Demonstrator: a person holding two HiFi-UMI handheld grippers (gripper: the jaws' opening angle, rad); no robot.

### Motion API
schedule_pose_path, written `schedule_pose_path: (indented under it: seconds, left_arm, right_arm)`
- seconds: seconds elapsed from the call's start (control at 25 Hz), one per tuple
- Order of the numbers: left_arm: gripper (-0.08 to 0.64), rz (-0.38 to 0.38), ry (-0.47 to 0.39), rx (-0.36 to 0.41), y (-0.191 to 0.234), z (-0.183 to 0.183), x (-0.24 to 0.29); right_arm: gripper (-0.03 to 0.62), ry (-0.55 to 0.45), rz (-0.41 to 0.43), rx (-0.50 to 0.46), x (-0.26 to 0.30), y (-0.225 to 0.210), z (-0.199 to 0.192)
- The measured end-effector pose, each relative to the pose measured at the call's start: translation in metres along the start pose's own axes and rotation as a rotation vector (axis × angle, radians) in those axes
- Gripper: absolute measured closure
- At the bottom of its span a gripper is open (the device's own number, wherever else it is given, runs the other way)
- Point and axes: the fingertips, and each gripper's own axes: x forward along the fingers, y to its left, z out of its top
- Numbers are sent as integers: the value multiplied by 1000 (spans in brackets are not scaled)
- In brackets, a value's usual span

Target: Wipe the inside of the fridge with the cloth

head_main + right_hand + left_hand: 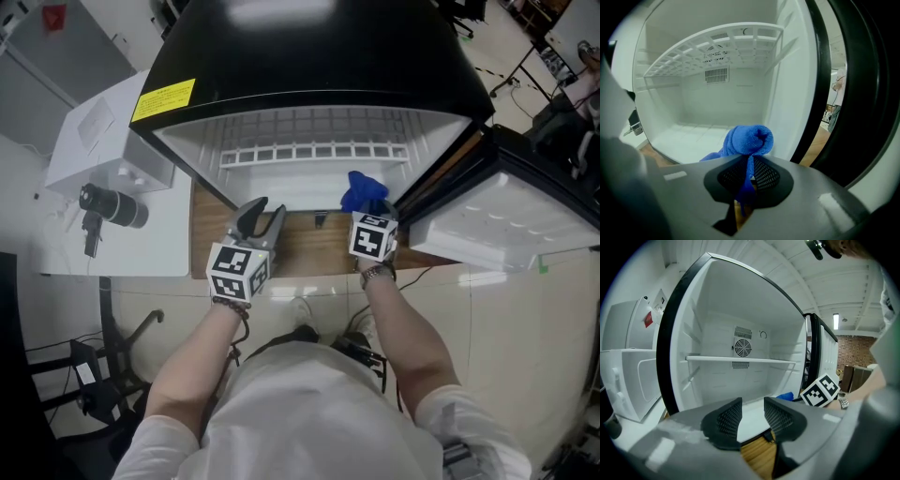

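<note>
**Blue cloth pinched at the open front of the fridge**

Head view: A black fridge (319, 56) with a white interior is seen on a wooden desk (300, 246). Its door (511, 220) stands open to the right, and a white wire shelf (314, 150) is visible inside. The left tongs (260, 216) are held over the desk, just before the fridge's front edge. The right tongs (367, 212) are held beside them at the right corner of the opening. A blue cloth (364, 190) is bunched at their tips, over the front of the fridge floor.

Left gripper view: The left tongs are shown spread, with nothing between them; the fridge floor and the desk edge are seen through the gap. A round fan grille (743, 348) is set in the back wall.

Right gripper view: The right tongs are pressed together on a fold of the cloth. Its bunched bulk stands above the pads, near the fridge's right wall, and a strip hangs down between them. Whether the cloth touches the floor cannot be told.
</note>
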Motion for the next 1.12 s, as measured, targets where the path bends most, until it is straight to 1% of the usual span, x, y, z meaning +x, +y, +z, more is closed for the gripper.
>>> schedule_pose_path:
  seconds: [0.12,0.32,0.48,0.64,0.72,0.8,0.96,1.04,1.12]
  left_arm:
    - [422,-13,4,8,-4,1,4]
    - [422,-34,7,13,-9,5,9]
    - [419,-67,18,27,-16,8,18]
    - [401,-135,34,74,-30,15,29]
    - [387,-178,49,118,-39,18,35]
    - [381,-218,70,177,-46,19,41]
    - [355,-290,107,341,-59,19,49]
    - [342,-332,110,424,-68,21,50]
    - [311,-384,110,495,-80,24,50]
  right_arm:
    - [563,1,-11,0,-1,-5,0]
    - [565,-36,15,-10,-10,-2,10]
    - [563,-92,65,-43,-27,5,25]
    - [563,-153,154,-94,-50,16,42]
    - [563,-181,210,-131,-62,22,49]
    - [563,-206,279,-160,-77,28,57]
    - [563,-248,429,-221,-107,41,69]
    - [563,-256,501,-249,-121,47,72]
    - [563,-258,574,-283,-134,53,72]
